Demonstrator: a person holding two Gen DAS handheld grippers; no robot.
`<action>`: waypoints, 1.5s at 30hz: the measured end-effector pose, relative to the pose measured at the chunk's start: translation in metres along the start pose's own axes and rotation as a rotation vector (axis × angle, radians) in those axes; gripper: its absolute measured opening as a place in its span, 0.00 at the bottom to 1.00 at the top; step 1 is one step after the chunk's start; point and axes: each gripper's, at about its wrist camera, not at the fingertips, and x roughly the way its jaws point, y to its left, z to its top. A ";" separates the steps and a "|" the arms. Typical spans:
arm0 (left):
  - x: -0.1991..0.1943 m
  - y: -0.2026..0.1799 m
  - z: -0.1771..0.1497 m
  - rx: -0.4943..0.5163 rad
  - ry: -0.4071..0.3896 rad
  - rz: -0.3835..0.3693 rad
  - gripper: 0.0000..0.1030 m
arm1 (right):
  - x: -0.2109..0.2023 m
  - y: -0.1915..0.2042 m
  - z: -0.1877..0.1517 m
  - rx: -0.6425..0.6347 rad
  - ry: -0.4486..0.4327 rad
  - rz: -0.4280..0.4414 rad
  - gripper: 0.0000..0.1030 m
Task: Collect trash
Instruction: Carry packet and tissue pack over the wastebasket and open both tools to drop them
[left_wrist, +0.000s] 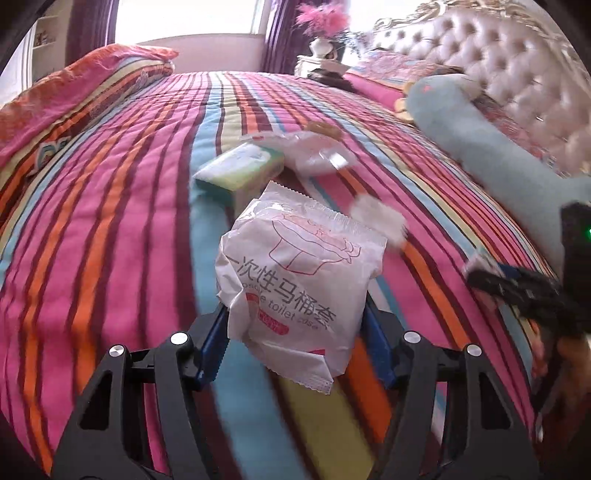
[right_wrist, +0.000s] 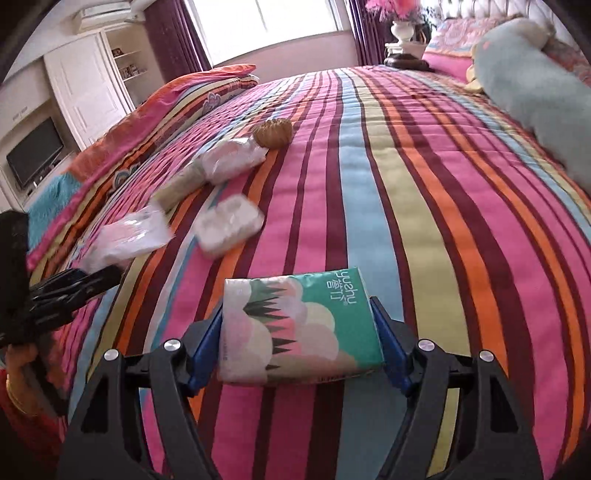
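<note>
White crinkled plastic fills the middle of the left wrist view: the left hand-held gripper is clenched on a toilet-seat-cover packet, its blue pads pressing both sides while the packet's serrated lower edge hangs free above the striped bedspread. In the right wrist view, lower centre, the right hand-held gripper is clenched on a green tissue pack, held squarely by its short sides.

More trash lies on the bed. In the left view, above the held packet, sit a green-and-white box, a clear wrapper, a small white crumpled piece and a brown item further up. In the right view the same cluster runs along the left half of the frame: clear plastic tray, brown item.

Both grips look seated, so the step in hand is probably carrying the two pieces off to wherever the trash goes; no bin shows in either view. To do it well, keep the squeeze steady: the packet is soft and slippery and could slide down between the pads if the grip relaxes. Lift both clear before travelling so nothing drags on the quilt or knocks the loose pieces. Keep the two grippers apart, since each shows at the edge of the other's view.
</note>
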 end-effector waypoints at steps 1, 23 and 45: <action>-0.010 0.000 -0.012 0.002 -0.002 -0.010 0.61 | -0.011 0.002 -0.010 0.006 -0.016 0.001 0.68; -0.224 -0.051 -0.304 0.034 0.058 -0.104 0.61 | -0.173 0.119 -0.264 -0.022 0.005 0.175 0.68; -0.098 -0.067 -0.411 -0.046 0.538 -0.091 0.61 | -0.044 0.119 -0.377 0.020 0.569 -0.012 0.68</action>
